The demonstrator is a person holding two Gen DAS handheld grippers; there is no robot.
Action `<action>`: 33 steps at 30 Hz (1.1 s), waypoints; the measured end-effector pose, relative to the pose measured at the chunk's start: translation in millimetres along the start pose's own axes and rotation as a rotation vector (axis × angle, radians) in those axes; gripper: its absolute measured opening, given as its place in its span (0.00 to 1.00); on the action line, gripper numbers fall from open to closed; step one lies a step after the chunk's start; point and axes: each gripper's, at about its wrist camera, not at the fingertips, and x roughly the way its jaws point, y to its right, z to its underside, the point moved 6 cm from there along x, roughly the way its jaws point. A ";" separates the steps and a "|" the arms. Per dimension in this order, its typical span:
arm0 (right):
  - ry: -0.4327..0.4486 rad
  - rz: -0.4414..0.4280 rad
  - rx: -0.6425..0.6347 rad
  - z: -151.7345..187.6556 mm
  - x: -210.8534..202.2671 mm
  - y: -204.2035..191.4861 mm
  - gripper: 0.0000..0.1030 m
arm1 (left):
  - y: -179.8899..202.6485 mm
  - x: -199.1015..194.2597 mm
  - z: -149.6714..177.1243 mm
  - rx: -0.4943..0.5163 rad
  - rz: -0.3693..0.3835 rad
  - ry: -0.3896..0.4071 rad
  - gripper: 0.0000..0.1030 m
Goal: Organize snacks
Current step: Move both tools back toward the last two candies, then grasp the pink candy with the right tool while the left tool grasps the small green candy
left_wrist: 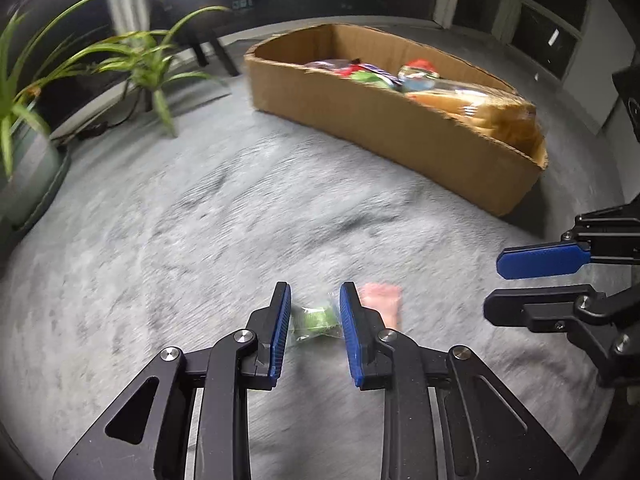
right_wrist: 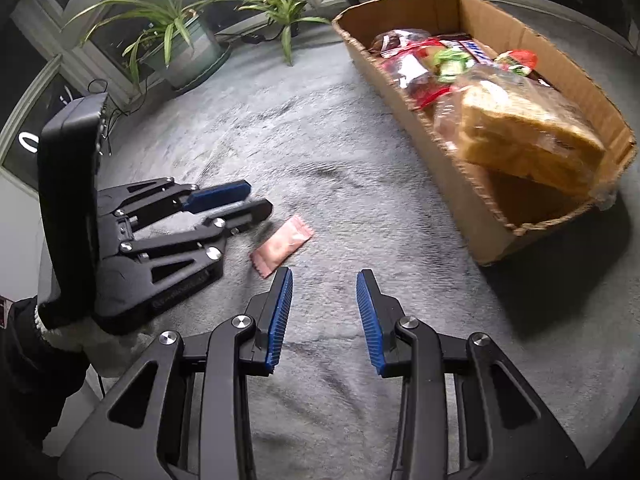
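Observation:
A small green candy in a clear wrapper [left_wrist: 314, 320] lies on the grey carpet between the open fingers of my left gripper [left_wrist: 314, 312]; whether the pads touch it is unclear from blur. A pink sachet [right_wrist: 282, 246] lies on the carpet just right of it, also in the left wrist view [left_wrist: 382, 300]. My right gripper [right_wrist: 324, 304] is open and empty, hovering above the carpet near the sachet. A cardboard box [right_wrist: 472, 216] holds a bagged bread loaf [right_wrist: 524, 136] and several snack packets [right_wrist: 424, 64]; it shows in the left wrist view too [left_wrist: 384, 132].
Potted spider plants [right_wrist: 176, 28] stand at the carpet's far left by a window, with a cable on the floor beside them. My left gripper [right_wrist: 236, 202] shows at the left of the right wrist view, my right gripper [left_wrist: 520, 280] at the right of the left wrist view.

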 end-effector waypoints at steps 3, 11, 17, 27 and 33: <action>-0.015 -0.001 -0.026 0.7 7.3 -8.4 0.34 | -13.9 -5.1 6.3 -0.056 0.010 0.021 0.23; -0.049 0.014 -0.057 -3.9 36.8 -28.5 0.34 | -36.0 -17.0 23.1 -0.131 0.008 0.037 0.23; -0.047 0.016 -0.049 -15.4 47.4 -32.2 0.34 | -47.6 -35.5 36.2 -0.229 0.041 0.078 0.23; -0.049 0.103 -0.180 -24.6 59.1 -51.2 0.34 | -51.7 -29.6 40.1 -0.263 0.102 0.042 0.23; -0.059 0.121 -0.213 -22.1 57.9 -49.2 0.34 | -45.9 -20.6 34.0 -0.256 0.120 0.022 0.23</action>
